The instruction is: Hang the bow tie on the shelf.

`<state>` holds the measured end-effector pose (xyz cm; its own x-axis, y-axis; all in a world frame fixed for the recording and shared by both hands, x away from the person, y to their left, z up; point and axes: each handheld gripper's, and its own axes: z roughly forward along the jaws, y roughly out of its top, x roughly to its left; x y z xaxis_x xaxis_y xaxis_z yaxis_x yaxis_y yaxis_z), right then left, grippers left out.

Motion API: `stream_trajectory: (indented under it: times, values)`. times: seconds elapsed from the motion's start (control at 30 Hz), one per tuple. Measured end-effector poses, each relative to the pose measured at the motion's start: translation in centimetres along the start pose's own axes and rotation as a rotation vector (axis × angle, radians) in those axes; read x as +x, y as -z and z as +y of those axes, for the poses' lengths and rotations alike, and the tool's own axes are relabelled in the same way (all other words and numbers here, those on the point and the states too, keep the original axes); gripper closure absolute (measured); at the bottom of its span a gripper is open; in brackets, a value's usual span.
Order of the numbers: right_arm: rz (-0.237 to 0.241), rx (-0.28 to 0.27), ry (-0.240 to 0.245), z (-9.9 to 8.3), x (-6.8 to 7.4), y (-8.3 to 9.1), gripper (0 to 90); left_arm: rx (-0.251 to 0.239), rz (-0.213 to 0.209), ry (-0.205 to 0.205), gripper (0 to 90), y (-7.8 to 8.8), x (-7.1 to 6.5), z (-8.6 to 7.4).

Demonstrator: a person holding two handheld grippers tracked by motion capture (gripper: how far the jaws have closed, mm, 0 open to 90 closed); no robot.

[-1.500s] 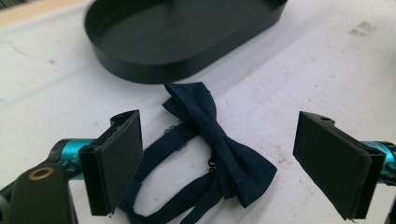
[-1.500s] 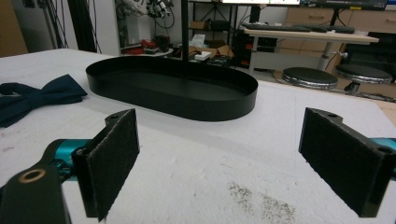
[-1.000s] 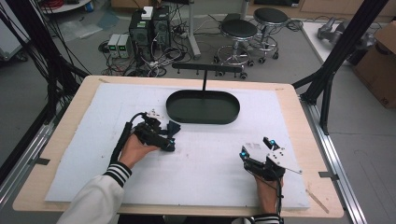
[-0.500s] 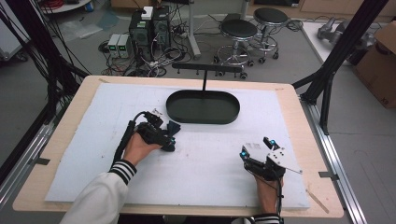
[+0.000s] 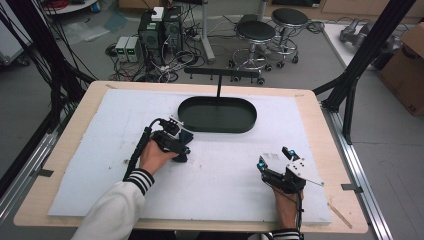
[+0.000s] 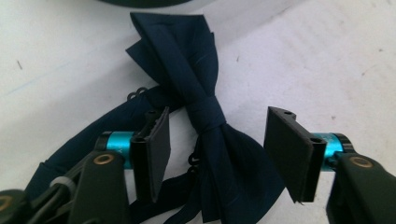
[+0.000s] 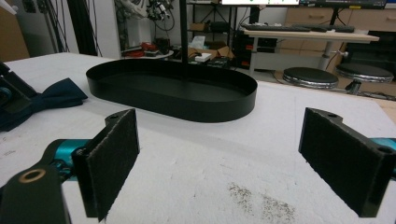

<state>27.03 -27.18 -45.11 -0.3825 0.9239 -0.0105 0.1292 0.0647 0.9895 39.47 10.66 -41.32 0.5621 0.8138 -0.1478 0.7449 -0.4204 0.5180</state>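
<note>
- Near the table's centre, the left gripper (image 6: 215, 140) has just been closing; its jaws straddle a navy bow tie (image 6: 205, 116), pads not yet touching.
- Toward the near right corner, the right gripper (image 7: 219, 158) rests spread wide on bare white mat (image 5: 225, 170), well apart from the black tray (image 5: 217, 114).

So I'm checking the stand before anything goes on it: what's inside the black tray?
The black tray holds a thin upright post; otherwise its floor looks bare. The near wall hides a strip behind it.

Left tool (image 6: 215, 154) jaws closing around bow tie (image 6: 205, 116).
</note>
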Motion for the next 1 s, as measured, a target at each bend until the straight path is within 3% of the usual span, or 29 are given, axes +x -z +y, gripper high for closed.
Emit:
stream_trajectory:
  times: [0.5,0.83,0.97,1.0]
  values:
    - [-0.001,0.0,-0.001,0.0,0.0,0.0,11.3,0.007,-0.024,0.017,57.6,-0.55,-0.14,0.04]
    - [0.001,-0.001,-0.002,0.0,0.0,0.02,11.3,0.002,0.02,-0.012,72.0,-0.76,-0.41,-0.01]
    - [0.001,-0.001,0.0,-0.01,-0.01,0.02,11.3,-0.008,0.013,-0.019,73.6,-0.66,-0.51,-0.02]
    - [0.0,-0.001,-0.001,-0.01,0.0,0.02,11.4,-0.019,-0.006,-0.024,73.8,-0.49,-0.54,0.0]
